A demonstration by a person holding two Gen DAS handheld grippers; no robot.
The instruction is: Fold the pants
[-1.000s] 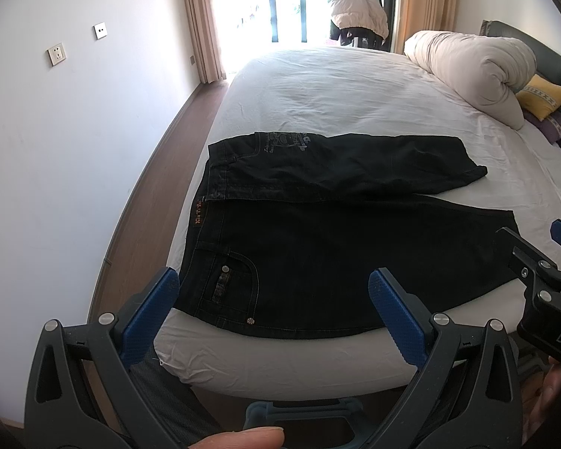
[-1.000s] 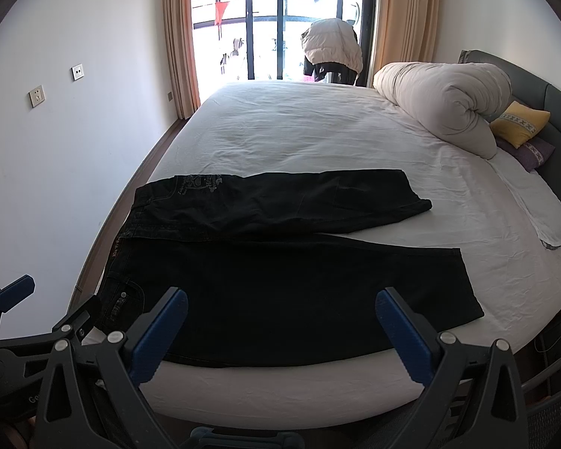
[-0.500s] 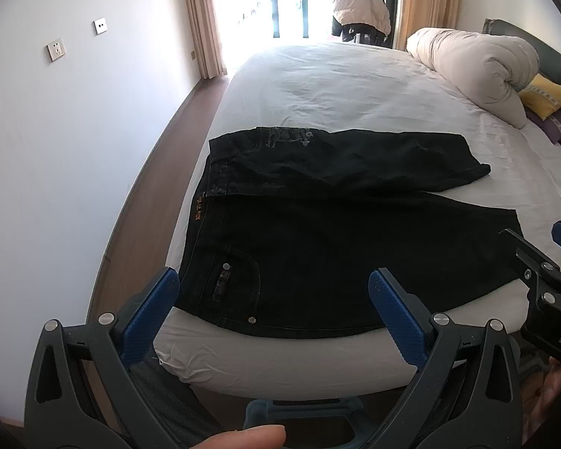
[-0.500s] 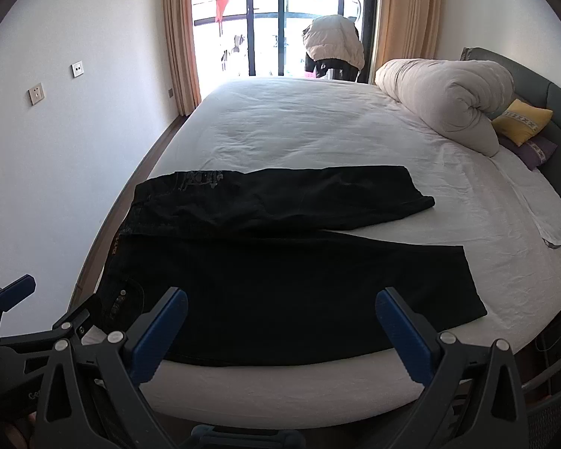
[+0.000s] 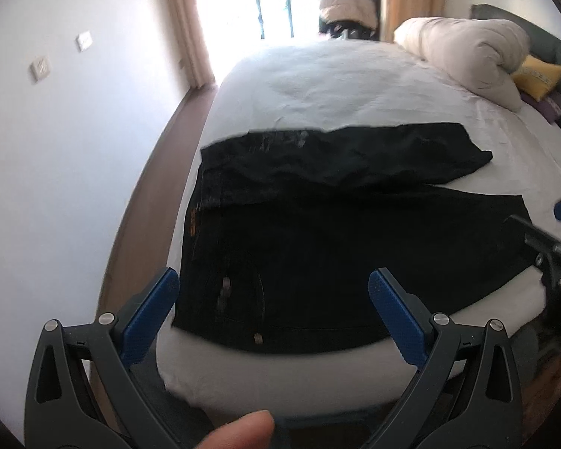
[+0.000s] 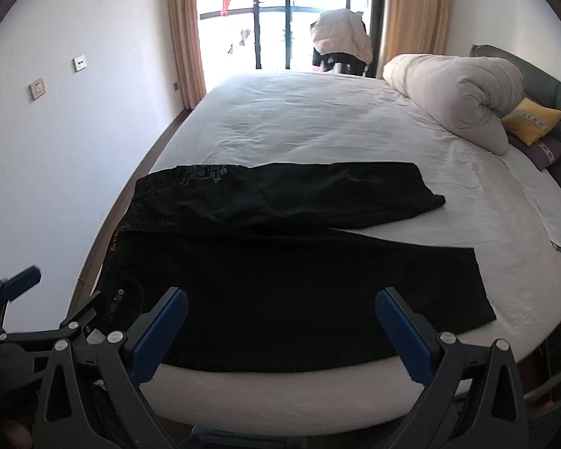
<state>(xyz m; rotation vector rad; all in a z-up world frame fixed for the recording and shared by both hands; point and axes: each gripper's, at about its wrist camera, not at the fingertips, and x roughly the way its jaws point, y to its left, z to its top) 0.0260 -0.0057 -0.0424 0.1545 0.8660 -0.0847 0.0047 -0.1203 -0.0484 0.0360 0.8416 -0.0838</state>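
While the pants (image 6: 280,262) lie flat along the near edge of the bed (image 6: 318,119), waist toward the left and cuffs toward the right, I judge the fold has not begun: both legs are spread side by side, the far one angled slightly away. I hold my left gripper (image 5: 273,318) over the waist end, above the back pocket, its jaws wide apart and touching nothing. My right gripper (image 6: 280,325) hangs before the near leg, jaws equally spread and empty. Next, I think, comes laying one leg over the other, so I would need a pinch at the waistband with the left and one at a cuff with the right, each taking the cloth without the sheet beneath. Beyond the pants sit a rolled duvet (image 6: 452,89) and a yellow pillow (image 6: 531,118), well apart.
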